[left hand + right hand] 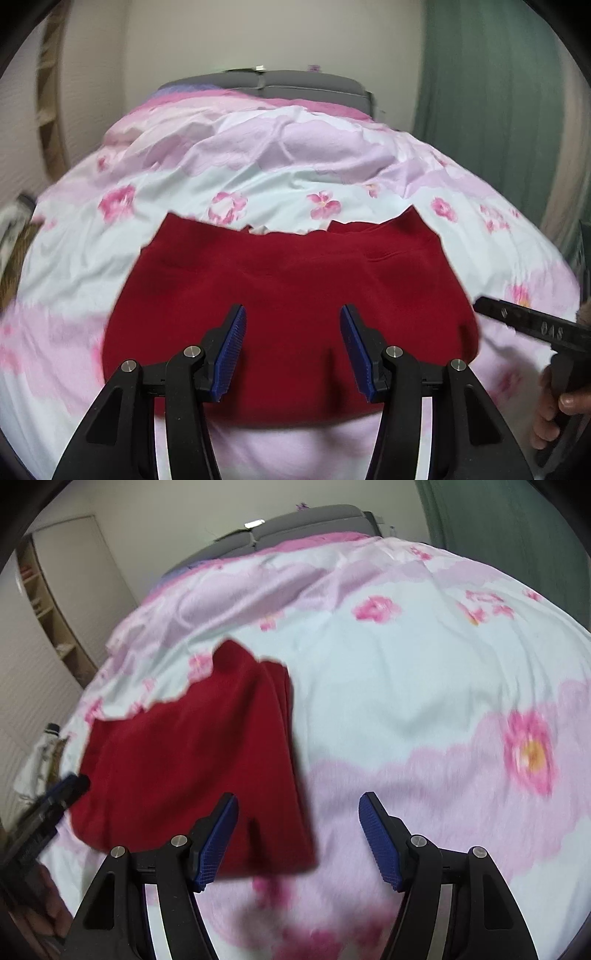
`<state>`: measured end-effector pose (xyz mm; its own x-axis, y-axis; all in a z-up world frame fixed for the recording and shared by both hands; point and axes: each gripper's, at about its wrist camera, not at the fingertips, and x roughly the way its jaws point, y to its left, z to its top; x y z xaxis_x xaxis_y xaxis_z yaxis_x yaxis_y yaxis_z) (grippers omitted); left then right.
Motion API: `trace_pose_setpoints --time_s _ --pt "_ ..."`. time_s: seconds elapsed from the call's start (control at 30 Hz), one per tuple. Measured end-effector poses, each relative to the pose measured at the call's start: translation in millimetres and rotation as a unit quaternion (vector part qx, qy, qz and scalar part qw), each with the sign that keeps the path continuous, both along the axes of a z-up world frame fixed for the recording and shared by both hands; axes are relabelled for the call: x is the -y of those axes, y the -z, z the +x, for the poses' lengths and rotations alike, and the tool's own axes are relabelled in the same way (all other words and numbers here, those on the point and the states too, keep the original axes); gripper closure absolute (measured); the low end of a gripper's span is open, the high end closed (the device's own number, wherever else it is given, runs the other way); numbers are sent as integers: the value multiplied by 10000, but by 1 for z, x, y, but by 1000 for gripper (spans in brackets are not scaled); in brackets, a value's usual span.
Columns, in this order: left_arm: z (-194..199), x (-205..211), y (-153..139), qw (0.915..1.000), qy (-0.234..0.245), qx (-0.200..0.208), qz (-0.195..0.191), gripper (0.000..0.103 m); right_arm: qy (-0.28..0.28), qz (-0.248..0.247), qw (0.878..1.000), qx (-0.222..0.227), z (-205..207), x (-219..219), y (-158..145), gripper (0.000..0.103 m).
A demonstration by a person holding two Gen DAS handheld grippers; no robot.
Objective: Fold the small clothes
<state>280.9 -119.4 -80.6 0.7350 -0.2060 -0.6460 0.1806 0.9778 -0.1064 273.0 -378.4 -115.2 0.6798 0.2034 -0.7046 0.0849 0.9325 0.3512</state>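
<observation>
Flowered pink bedding covers the bed, with a red garment lying flat on it. Left gripper hovers over the garment's middle, released, holding nothing. Right gripper is spread and empty, the garment at its 10 o'clock.

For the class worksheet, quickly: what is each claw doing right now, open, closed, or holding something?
Left claw: open, holding nothing, above the red garment.
Right claw: open, holding nothing.
</observation>
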Motion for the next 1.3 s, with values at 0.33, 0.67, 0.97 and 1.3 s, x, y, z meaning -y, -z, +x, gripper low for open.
trace_pose_setpoints --time_s 0.33,0.67,0.97,1.3 --pt "-29 42 25 9874 -1154 -319 -1037 40 -1583 821 9839 -83 83 29 -3 31" --pt "11 26 24 9899 -1240 33 -686 40 -2531 1743 9494 -645 138 20 47 31" --pt "30 8 40 9907 -1280 -124 -447 40 -3255 1801 9264 -586 145 -26 59 21" --pt "35 -16 35 9880 -1469 -48 -480 41 -3307 1768 9219 -977 124 -23 67 25"
